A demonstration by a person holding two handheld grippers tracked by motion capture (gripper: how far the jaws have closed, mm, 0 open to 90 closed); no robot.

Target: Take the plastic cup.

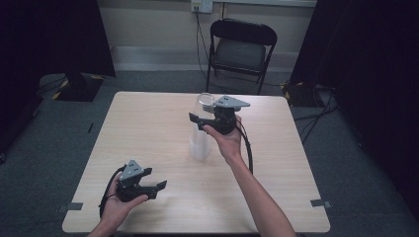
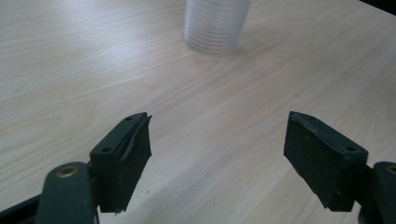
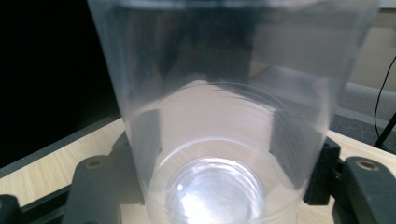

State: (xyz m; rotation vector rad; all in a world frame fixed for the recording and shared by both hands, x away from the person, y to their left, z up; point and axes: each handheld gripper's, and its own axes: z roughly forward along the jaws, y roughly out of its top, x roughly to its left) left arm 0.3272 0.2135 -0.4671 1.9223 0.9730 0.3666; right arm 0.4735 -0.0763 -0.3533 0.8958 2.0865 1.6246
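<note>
The clear cup (image 1: 206, 102), in the high view, sits at about twelve o'clock from the table's (image 1: 148, 128) middle, pinched by the right gripper (image 1: 201, 120) above a stack of cups (image 1: 200, 143), apparently to peel one off. In the left gripper view the left gripper (image 2: 217, 149) hangs with jaws spread and nothing between them (idle, it seems), the stack (image 2: 215, 25) at twelve o'clock. In the right gripper view the cup (image 3: 224, 140) stands clamped between both pads.

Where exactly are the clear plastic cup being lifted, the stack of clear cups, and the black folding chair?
clear plastic cup (image 3: 219, 140), right gripper view, on its side wall.
stack of clear plastic cups (image 1: 200, 143), high view, on its side.
black folding chair (image 1: 240, 53), high view, on its seat.
</note>
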